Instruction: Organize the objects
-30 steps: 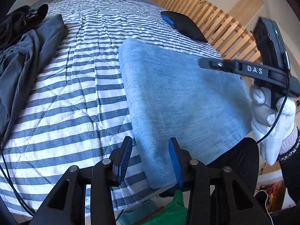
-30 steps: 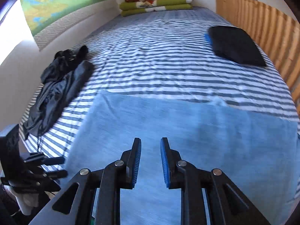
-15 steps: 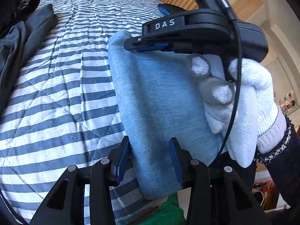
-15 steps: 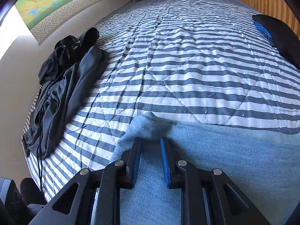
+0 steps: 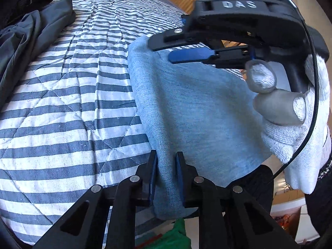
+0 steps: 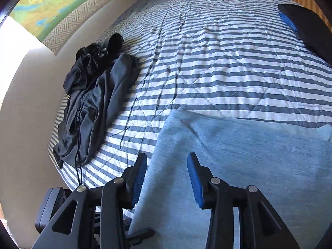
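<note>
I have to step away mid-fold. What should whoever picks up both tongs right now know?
Left tongs: have just been closing, now pinching the near edge of the light blue cloth.
Right tongs: have just been opening, jaws apart over the cloth's far corner, gripping nothing.
Cloth lies partly folded on the striped bedspread, near end hanging off the bed edge.
Dark clothes sit untouched in a heap by the wall; a black item lies near the slatted side.
Left: finish this fold, then sort the dark heap.

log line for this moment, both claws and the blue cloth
left claw: just closed on blue cloth near edge | right claw: just opened, over cloth's far corner, not gripping | cloth: on striped bedspread
</note>
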